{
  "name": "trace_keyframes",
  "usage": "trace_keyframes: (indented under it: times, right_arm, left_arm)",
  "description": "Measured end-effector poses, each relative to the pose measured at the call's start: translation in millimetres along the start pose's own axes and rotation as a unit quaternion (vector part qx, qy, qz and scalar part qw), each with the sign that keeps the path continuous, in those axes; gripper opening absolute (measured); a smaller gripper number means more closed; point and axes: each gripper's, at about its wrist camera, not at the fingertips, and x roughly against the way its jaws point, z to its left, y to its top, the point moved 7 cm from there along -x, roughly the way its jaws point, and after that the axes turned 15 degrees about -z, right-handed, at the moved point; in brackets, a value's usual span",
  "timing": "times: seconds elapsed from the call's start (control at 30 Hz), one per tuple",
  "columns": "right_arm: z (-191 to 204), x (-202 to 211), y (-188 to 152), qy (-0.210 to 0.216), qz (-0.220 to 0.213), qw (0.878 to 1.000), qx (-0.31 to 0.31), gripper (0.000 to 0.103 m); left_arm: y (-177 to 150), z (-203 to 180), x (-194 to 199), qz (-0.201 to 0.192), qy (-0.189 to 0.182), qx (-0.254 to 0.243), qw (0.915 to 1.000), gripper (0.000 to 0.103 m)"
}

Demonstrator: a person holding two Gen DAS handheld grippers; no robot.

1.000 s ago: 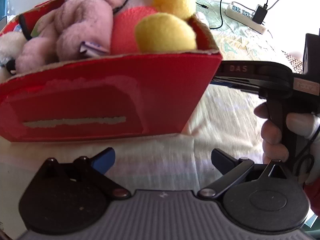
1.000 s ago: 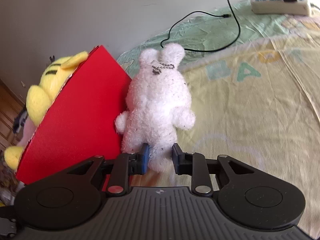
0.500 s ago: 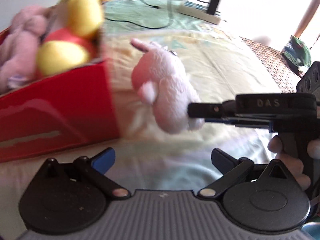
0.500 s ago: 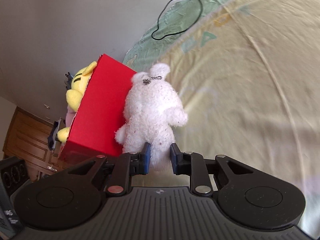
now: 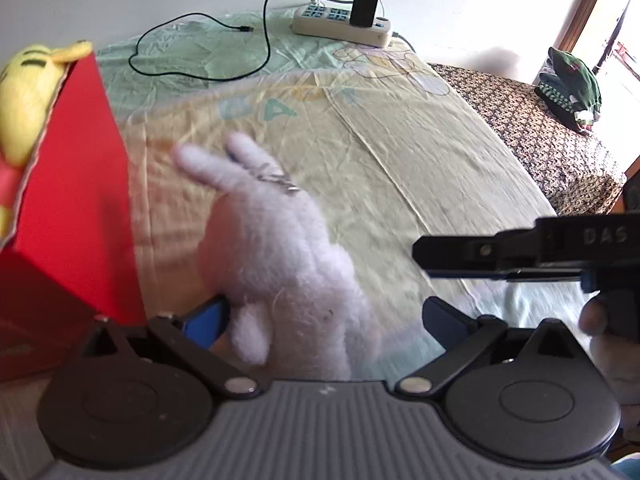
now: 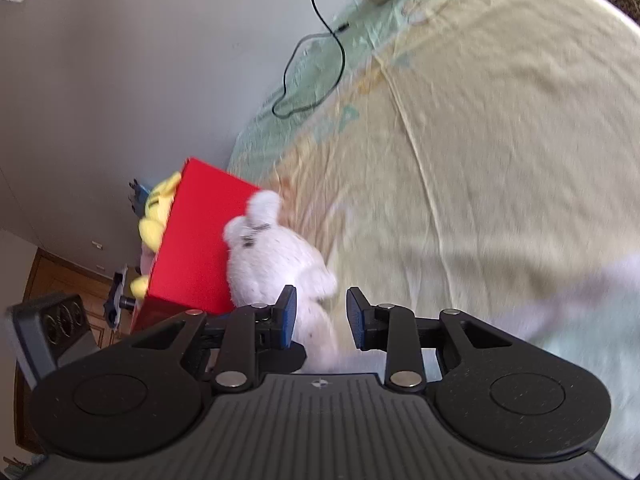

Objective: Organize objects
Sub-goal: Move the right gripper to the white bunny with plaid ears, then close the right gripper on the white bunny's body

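A white plush bunny [image 5: 288,264] with a small metal chain lies blurred on the yellow bedsheet, just right of the red box [image 5: 76,200]. The box holds a yellow plush [image 5: 24,96]. My left gripper [image 5: 326,316] is open, and the bunny's lower body sits between its blue-padded fingers. My right gripper [image 6: 322,316] is open, with the bunny [image 6: 272,268] just beyond its left finger, beside the red box [image 6: 196,240]. In the left wrist view the right gripper [image 5: 424,256] hangs to the right of the bunny, apart from it.
A power strip [image 5: 340,26] with a black charger and a loose black cable [image 5: 200,52] lie at the far end of the bed. A patterned cover [image 5: 520,128] and folded green clothes [image 5: 572,88] are at the right. Wooden furniture [image 6: 60,280] stands past the box.
My right gripper has opened, let go of the bunny and drawn back to the right. My left gripper swung right from the box front; the bunny now sits between its fingers.
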Motion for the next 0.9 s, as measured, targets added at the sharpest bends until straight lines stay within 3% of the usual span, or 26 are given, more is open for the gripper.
trace_keyframes:
  times: [0.27, 0.53, 0.7, 0.9]
  right_arm:
    - [-2.3, -10.0, 22.2, 0.015, -0.016, 1.000, -0.007, 0.031]
    - [-21.0, -2.1, 48.7, 0.010, -0.038, 0.999, -0.023, 0.031]
    - [-28.9, -0.1, 54.7, 0.013, -0.031, 0.999, -0.024, 0.032]
    - [-36.9, -7.1, 52.7, 0.010, -0.024, 0.999, -0.029, 0.034]
  left_arm:
    - [26.2, -21.3, -4.6, -0.025, -0.008, -0.033, 0.9991, 0.101]
    - [29.8, -75.5, -9.8, -0.025, -0.089, -0.080, 0.9925, 0.101]
    - [21.6, -95.8, -11.2, -0.019, -0.105, -0.128, 0.9861, 0.101]
    - [22.9, -76.2, -10.9, -0.010, -0.103, -0.100, 0.9896, 0.101]
